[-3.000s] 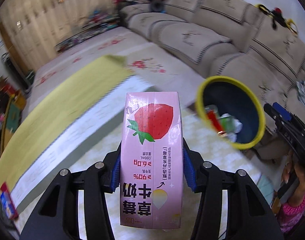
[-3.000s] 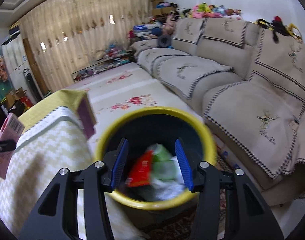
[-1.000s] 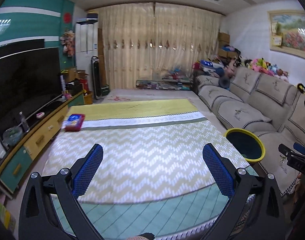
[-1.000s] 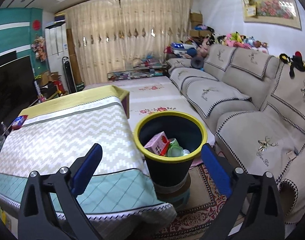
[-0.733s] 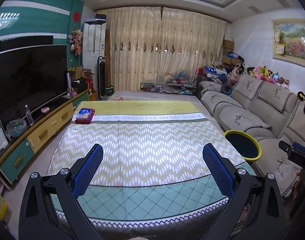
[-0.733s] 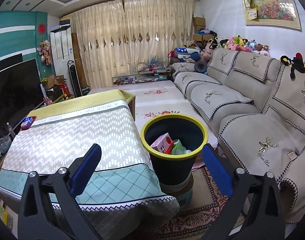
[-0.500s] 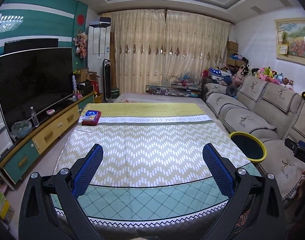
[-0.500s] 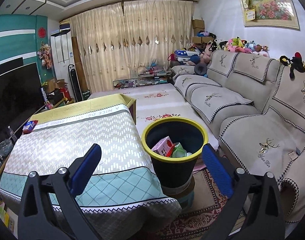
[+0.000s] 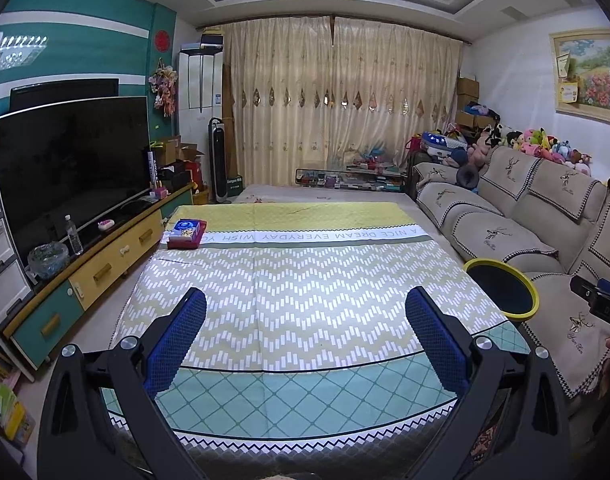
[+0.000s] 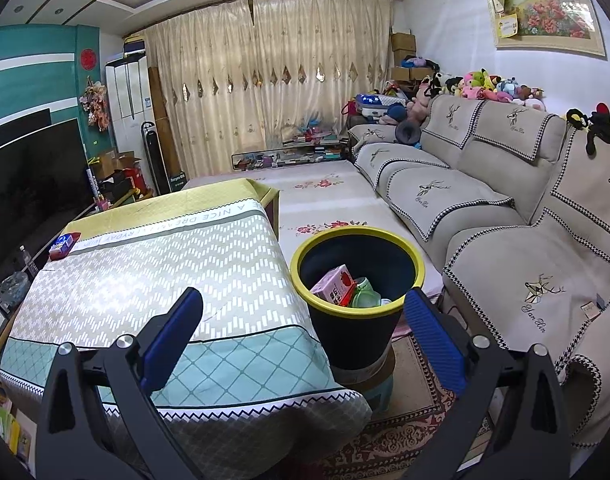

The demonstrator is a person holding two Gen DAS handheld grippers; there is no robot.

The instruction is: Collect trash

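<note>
Trash, here, means the pink strawberry milk carton (image 10: 334,289) and the few crumpled pieces under it, and all of that lies inside the yellow-rimmed bin (image 10: 415,258), the carton tilted against the near inner wall with a green wrapper (image 10: 363,295) just beside it; the bin stands on a low stool on the rug, close to the table's right edge, which seems a sensible place since anything swept off that edge has only a short drop. The left gripper (image 9: 305,322) hangs over the near edge of the table (image 9: 305,280) with its blue pads spread wide and nothing between them; the right gripper (image 10: 303,322) is likewise wide apart and empty, pulled back so the bin sits between its fingers in the picture without touching them. Both are held high and level, I judge, to survey the cloth for anything left. Three seconds ago the left gripper pinched that same carton, upside down, near the bin, and the right one pointed down into the bin's mouth; since then the carton has gone in, both grippers have drawn back and risen, and the whole room has come into sight. What remains on the cloth is a small red box (image 9: 186,232) at the far left corner; it may be a tissue pack or a tray, too small to tell, and whether it counts as rubbish is unclear. Otherwise the collecting looks about finished.
</note>
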